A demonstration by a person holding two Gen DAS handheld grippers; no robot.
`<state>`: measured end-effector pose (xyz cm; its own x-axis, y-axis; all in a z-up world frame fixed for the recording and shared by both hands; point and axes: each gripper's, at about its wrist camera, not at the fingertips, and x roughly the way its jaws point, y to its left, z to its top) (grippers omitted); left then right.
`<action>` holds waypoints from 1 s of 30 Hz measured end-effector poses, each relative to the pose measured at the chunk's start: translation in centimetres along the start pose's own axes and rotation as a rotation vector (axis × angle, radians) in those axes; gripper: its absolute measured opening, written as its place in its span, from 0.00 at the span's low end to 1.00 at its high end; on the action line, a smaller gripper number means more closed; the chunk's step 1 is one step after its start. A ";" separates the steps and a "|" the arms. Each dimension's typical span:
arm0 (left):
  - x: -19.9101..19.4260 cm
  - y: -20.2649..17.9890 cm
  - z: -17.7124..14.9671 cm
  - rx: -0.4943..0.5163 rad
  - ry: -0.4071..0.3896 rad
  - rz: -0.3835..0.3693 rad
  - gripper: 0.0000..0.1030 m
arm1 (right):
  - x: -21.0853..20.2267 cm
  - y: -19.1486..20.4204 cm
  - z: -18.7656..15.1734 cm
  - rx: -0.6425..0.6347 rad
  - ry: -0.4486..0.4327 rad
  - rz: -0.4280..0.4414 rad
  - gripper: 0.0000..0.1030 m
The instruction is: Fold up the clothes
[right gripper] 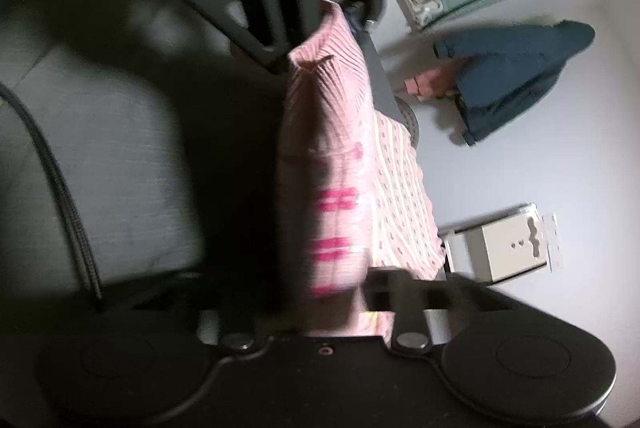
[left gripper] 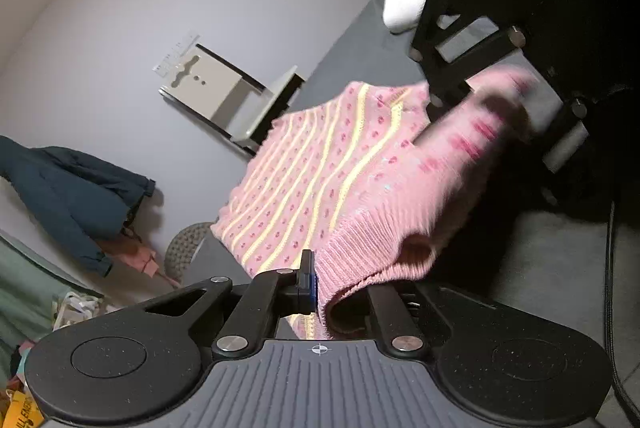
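The left gripper (left gripper: 320,292) has a black body with two rounded lobes, each marked by a shallow circular recess. Between the lobes lies a grey ribbed plate carrying a small white crosshair mark. Two black link arms run forward from silver round-head screws to the fingers; one finger carries a blue pad (left gripper: 310,284). A black cable (left gripper: 614,308) runs along its right side.

The right gripper (right gripper: 360,304) has the same build: black lobed body with circular recesses, silver screws at the link pivots, and a small round hole at centre. A black braided cable (right gripper: 60,196) trails on its left.
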<state>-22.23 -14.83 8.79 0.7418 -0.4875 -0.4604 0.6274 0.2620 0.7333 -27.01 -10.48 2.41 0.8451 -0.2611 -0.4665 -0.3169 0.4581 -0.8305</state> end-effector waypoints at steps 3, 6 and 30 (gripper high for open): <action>-1.2 0.0 -0.3 0.022 0.005 -0.022 0.04 | -1.3 -0.8 0.3 -0.006 -0.025 0.022 0.16; -2.7 0.1 -0.4 0.052 -0.005 -0.040 0.04 | -2.6 -1.6 0.6 -0.012 -0.050 0.044 0.14; -14.4 1.9 2.0 0.164 -0.070 -0.383 0.05 | -9.8 -10.1 2.2 0.143 0.008 0.656 0.13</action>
<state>-32.20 -9.03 17.82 0.4409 -0.5807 -0.6844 0.8044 -0.0827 0.5884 -31.14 -10.65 16.09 0.4936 0.1043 -0.8634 -0.7032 0.6320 -0.3256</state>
